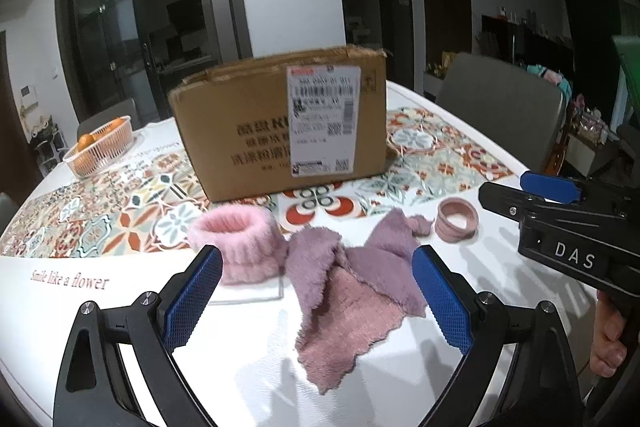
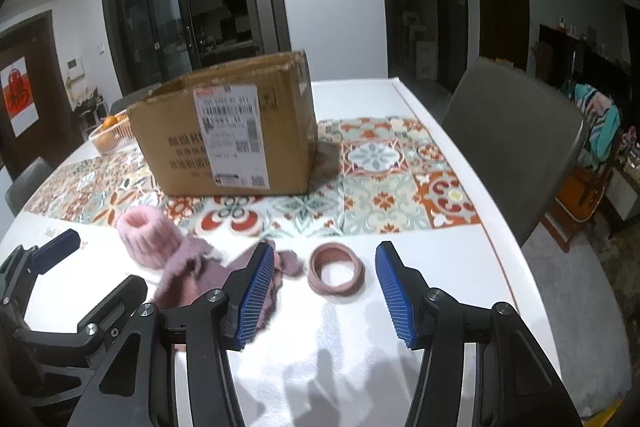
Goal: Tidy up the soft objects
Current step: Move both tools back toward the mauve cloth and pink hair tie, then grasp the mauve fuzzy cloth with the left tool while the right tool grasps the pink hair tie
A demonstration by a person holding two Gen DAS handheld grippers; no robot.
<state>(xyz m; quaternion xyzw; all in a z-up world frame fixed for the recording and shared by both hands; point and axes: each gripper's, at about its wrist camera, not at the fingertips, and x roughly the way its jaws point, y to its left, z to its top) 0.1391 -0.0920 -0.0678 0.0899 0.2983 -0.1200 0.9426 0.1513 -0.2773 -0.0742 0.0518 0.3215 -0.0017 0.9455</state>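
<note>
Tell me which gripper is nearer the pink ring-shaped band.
Right. The right gripper frames the pink band just ahead; the left gripper sits over the purple towel, farther left.

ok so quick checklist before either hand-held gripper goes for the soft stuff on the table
1. Left hand-held gripper open: ok, nothing between the pads.
2. Right hand-held gripper open: ok, empty.
3. Purple towel lined up with the left jaws: ok, it lies crumpled between them.
4. Pink hair band lined up with the right jaws: ok, flat on the table, apart from the towel.
5. Pink fuzzy cuff clear of the towel: not ok, they touch.
6. Cardboard box open on top: ok; what is inside, cannot tell.
</note>
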